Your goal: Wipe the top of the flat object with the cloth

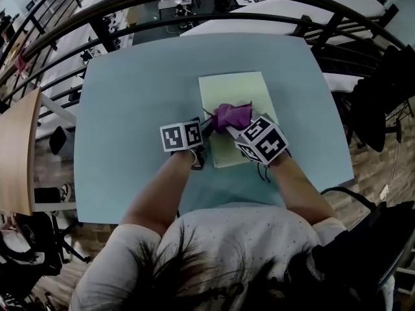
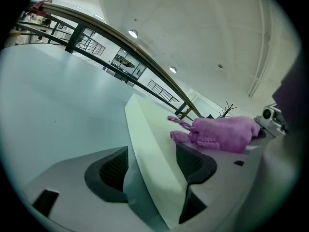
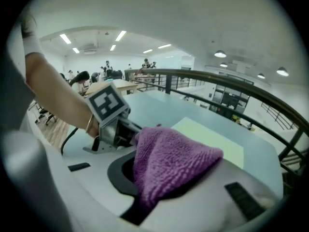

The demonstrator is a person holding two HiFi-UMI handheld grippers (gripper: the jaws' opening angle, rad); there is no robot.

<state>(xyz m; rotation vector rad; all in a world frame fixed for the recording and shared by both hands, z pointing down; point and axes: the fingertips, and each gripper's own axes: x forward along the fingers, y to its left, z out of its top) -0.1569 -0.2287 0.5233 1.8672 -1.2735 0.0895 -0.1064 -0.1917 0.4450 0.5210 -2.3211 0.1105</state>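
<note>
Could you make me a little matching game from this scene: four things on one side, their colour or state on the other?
Things:
1. cloth
2. flat board
3. left gripper
4. right gripper

Colour or state:
A. jaws apart at the board's edge
B. purple
C. shut on the cloth
D. pale green

Pairs: 1-B; 2-D; 3-A; 4-C

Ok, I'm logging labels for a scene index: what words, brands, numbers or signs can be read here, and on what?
None can be read.
The left gripper and right gripper carry only black-and-white square patterns, no letters.
The board, cloth and table show no print.
</note>
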